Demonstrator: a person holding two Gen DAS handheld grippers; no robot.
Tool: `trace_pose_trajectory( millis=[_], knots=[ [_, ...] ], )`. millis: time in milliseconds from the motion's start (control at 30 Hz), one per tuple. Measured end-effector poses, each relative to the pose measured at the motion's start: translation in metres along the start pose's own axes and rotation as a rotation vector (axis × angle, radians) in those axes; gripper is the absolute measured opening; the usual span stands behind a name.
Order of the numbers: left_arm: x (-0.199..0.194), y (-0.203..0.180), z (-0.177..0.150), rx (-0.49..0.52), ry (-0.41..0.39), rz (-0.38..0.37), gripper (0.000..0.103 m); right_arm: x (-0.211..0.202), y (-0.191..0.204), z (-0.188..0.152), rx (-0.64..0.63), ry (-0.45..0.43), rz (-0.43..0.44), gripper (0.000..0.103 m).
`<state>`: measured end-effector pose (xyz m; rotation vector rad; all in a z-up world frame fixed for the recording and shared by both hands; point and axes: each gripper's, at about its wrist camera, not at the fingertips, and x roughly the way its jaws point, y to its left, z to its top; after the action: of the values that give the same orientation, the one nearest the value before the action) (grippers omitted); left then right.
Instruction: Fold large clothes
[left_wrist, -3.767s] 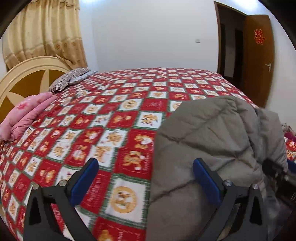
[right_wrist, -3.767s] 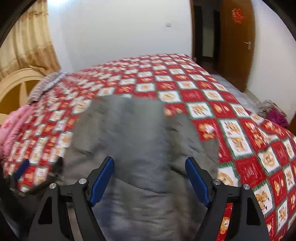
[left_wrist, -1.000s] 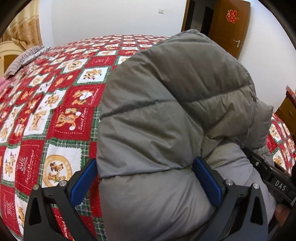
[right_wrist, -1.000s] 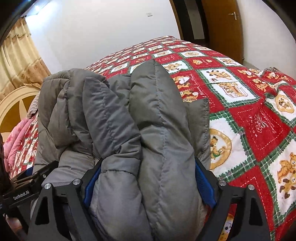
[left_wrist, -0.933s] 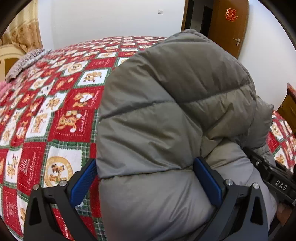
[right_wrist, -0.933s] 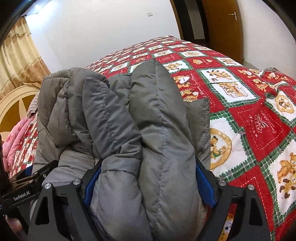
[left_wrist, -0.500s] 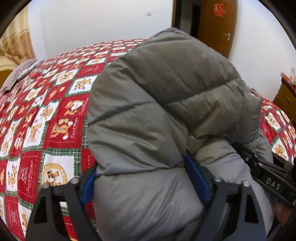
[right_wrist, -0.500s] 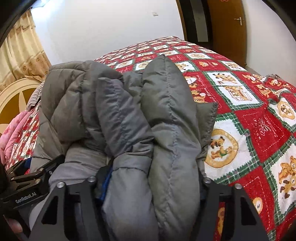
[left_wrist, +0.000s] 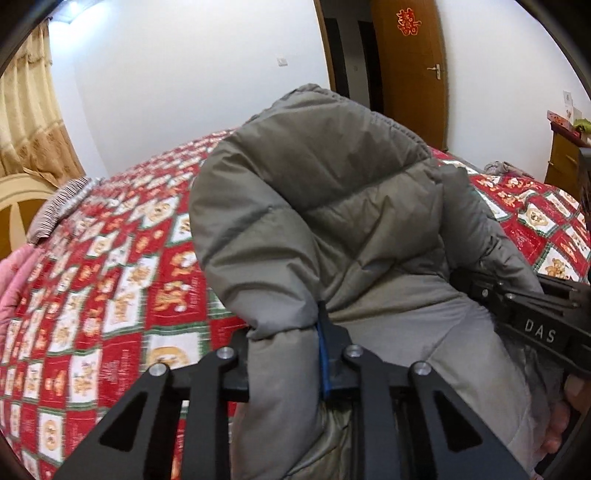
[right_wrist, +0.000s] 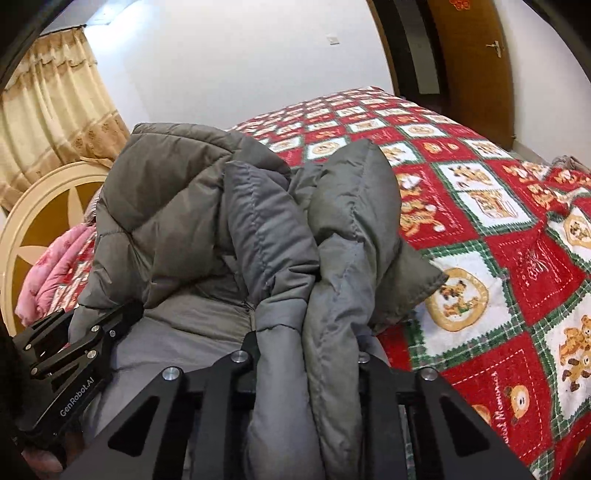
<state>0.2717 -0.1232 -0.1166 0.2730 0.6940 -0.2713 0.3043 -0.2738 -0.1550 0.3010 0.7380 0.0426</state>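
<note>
A grey puffer jacket (left_wrist: 332, 206) is bunched up and raised above the bed. My left gripper (left_wrist: 284, 354) is shut on a thick fold of its left side. My right gripper (right_wrist: 306, 354) is shut on a bundle of its folds; the jacket (right_wrist: 207, 206) fills the middle of the right wrist view. Each gripper shows in the other's view: the right one (left_wrist: 532, 317) at the right edge, the left one (right_wrist: 74, 350) at the lower left. The jacket's lower part hangs out of sight below both grippers.
The bed is covered by a red, white and green bear-print quilt (right_wrist: 498, 229). A pink blanket (right_wrist: 55, 269) and a cream headboard (right_wrist: 33, 221) are at the left. A striped pillow (left_wrist: 55, 214) lies far back. A brown door (left_wrist: 413, 66) stands behind.
Both grippers have closed from wide open onto the jacket's folds. The jacket has lifted off the bed and bunched up between them.
</note>
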Motion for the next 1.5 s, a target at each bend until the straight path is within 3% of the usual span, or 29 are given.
trace_pose_trajectory(
  millis=[400,1000,1267,1500],
  knots=[
    [-0.045,0.075,0.000,-0.085,-0.034,0.103,0.022,-0.017,0.081,0.018,-0.107,-0.035,0.147,0.017],
    [-0.083,0.204,-0.047,-0.259,-0.026,0.266,0.021,0.015,0.240,0.024,-0.341,0.021,0.325,0.017],
    [-0.083,0.235,-0.070,-0.308,0.008,0.295,0.021,0.035,0.288,0.009,-0.405,0.072,0.365,0.017],
    [-0.068,0.243,-0.084,-0.327,0.043,0.289,0.024,0.056,0.299,-0.003,-0.434,0.124,0.351,0.017]
  ],
)
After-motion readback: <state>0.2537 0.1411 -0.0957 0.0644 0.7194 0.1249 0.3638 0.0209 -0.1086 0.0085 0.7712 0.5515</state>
